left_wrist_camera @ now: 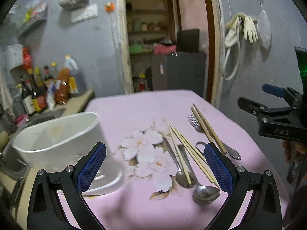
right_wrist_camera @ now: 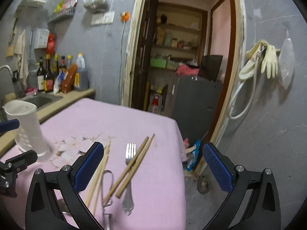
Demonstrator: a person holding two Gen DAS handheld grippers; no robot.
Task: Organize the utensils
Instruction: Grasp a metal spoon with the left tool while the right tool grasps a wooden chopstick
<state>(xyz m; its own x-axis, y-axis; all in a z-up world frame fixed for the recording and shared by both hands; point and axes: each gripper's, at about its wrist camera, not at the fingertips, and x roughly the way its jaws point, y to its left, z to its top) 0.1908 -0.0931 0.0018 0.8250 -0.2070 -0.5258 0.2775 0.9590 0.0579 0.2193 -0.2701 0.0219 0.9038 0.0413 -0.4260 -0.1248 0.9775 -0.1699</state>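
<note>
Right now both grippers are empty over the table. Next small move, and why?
Probably lower the right gripper onto the darker chopsticks lying across the fork. Its jaws are open right above them, and the white holder stands empty, so clearing the top pair first frees the fork.

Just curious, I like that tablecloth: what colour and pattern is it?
The tablecloth is pale pink with a white flower print; the left wrist view shows it best.

Pink floral tablecloth [left_wrist_camera: 138, 115], white holder [left_wrist_camera: 57, 134], tan chopsticks [right_wrist_camera: 132, 164], silver fork [right_wrist_camera: 130, 151], blue-padded black claws.
</note>
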